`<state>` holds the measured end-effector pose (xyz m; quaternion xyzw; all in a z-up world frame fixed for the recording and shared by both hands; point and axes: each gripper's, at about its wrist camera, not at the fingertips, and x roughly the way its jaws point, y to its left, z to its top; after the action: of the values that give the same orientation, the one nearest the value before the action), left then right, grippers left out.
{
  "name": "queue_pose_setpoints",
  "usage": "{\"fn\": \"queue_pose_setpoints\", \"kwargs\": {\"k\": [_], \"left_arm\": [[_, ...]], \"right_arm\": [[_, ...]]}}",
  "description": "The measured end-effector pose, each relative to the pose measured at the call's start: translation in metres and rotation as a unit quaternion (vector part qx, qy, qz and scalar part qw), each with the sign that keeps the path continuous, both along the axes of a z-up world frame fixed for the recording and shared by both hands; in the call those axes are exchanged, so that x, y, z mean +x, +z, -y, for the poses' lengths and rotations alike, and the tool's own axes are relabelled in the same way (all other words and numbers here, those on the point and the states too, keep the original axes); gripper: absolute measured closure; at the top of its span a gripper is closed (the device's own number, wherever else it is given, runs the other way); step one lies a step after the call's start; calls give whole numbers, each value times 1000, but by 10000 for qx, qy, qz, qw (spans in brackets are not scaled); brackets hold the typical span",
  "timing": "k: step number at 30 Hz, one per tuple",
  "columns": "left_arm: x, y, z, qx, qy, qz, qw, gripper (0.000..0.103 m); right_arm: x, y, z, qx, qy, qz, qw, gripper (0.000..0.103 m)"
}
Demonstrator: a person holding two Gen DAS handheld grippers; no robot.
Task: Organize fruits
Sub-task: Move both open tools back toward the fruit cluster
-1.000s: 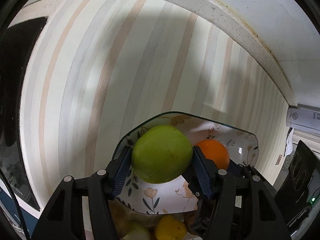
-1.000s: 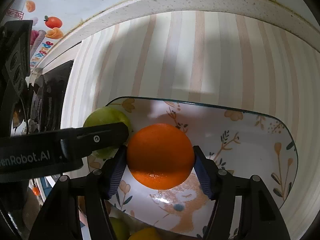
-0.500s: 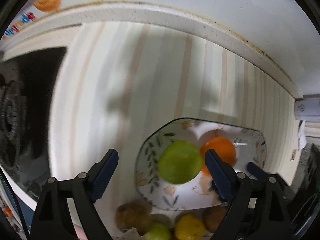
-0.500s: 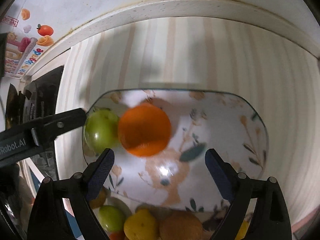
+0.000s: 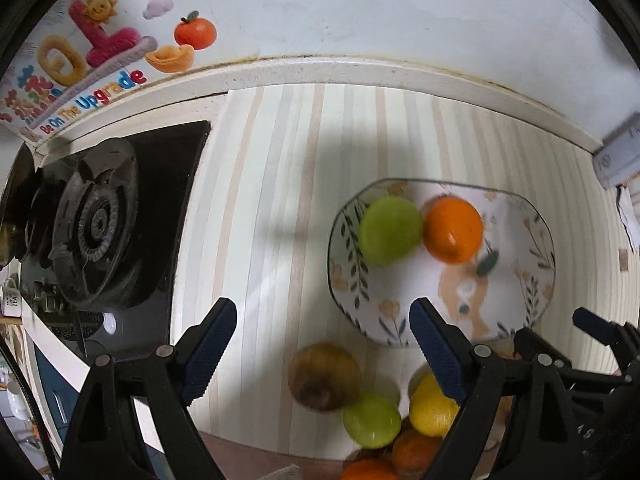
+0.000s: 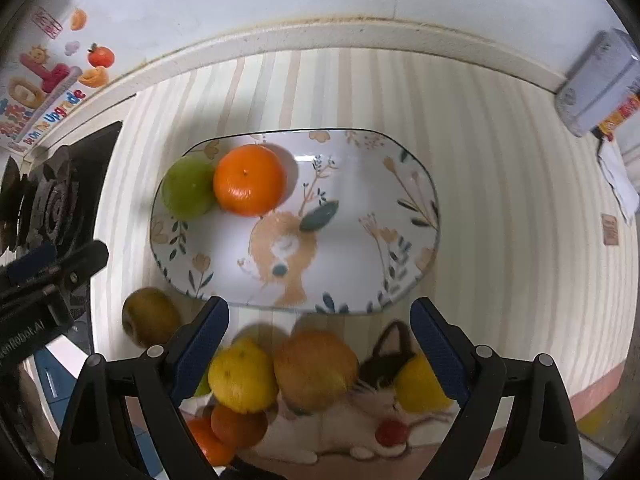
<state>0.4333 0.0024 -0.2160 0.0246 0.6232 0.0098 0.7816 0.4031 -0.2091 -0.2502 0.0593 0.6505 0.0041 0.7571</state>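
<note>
Right wrist view: the orange (image 6: 249, 181) and green fruit (image 6: 188, 189) sit touching at the plate's (image 6: 372, 216) left end; loose fruit, a yellow one (image 6: 240, 376) among them, lies at the bench's (image 6: 500, 184) near edge. I hold both claws, right (image 6: 319, 346) and left (image 5: 323, 346), wide open and empty. These look round, firm and roll-prone; I'd grip across the widest middle.
</note>
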Motion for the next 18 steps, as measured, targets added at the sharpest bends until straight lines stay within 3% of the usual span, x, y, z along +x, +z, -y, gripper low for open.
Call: {"fn": "queue_pose_setpoints", "kwargs": {"k": [18], "left_arm": [[-110, 76, -3, -111, -268, 1050, 9941, 15]], "right_arm": [[-105, 96, -17, -137, -19, 1055, 9943, 9]]}}
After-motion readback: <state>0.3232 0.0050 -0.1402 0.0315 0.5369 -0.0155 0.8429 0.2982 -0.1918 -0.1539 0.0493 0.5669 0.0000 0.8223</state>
